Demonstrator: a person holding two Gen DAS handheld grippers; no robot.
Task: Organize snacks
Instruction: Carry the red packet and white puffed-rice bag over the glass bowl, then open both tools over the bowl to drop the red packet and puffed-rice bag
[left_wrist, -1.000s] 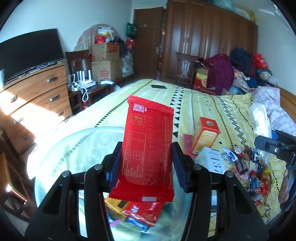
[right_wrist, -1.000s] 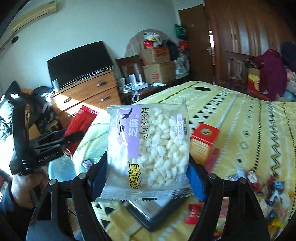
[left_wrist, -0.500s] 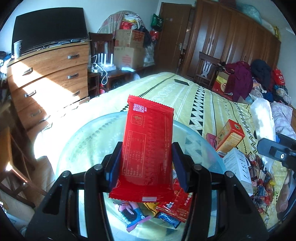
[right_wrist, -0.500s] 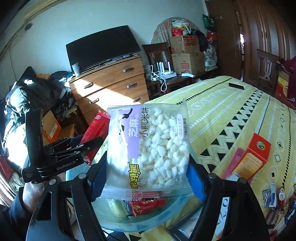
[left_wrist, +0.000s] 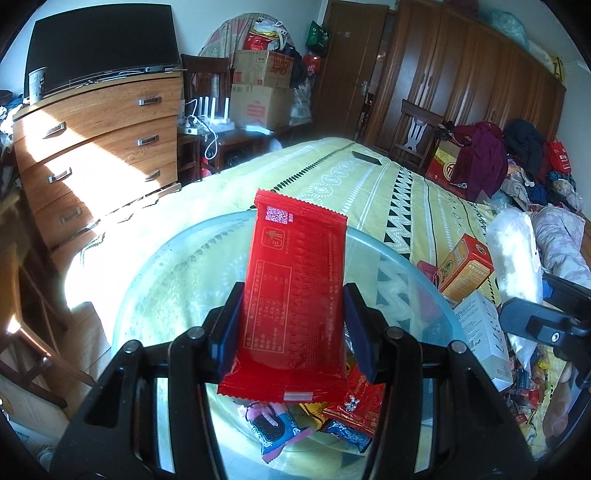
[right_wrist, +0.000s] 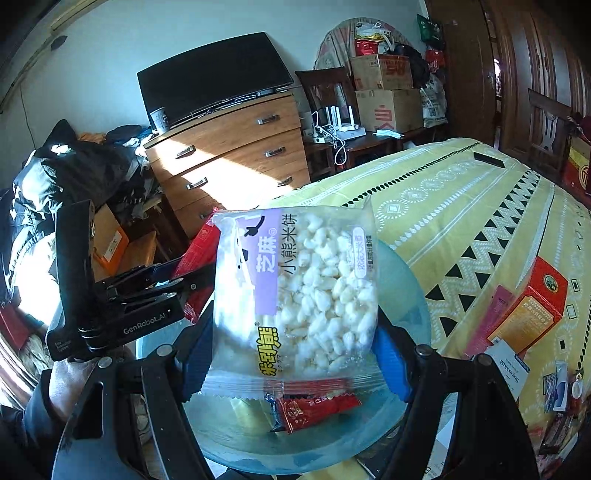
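My left gripper (left_wrist: 293, 325) is shut on a red snack packet (left_wrist: 295, 299) and holds it upright over a clear bluish bowl (left_wrist: 166, 266). The bowl holds several small wrapped snacks (left_wrist: 351, 410). My right gripper (right_wrist: 295, 336) is shut on a clear bag of white rice puffs (right_wrist: 303, 291) and holds it above the same bowl (right_wrist: 410, 291). The left gripper (right_wrist: 122, 299) shows at the left of the right wrist view, with the red packet (right_wrist: 201, 247) partly hidden behind the bag.
The bowl sits at the edge of a bed with a yellow patterned cover (left_wrist: 369, 184). An orange-red box (left_wrist: 465, 269), a white box (left_wrist: 484, 339) and loose candies (left_wrist: 524, 387) lie on the bed to the right. A wooden dresser (left_wrist: 96, 147) stands at the left.
Both grippers have moved left with their packets, from over the bed to above the bowl. The bowl now fills more of each view. Both grips are unchanged.
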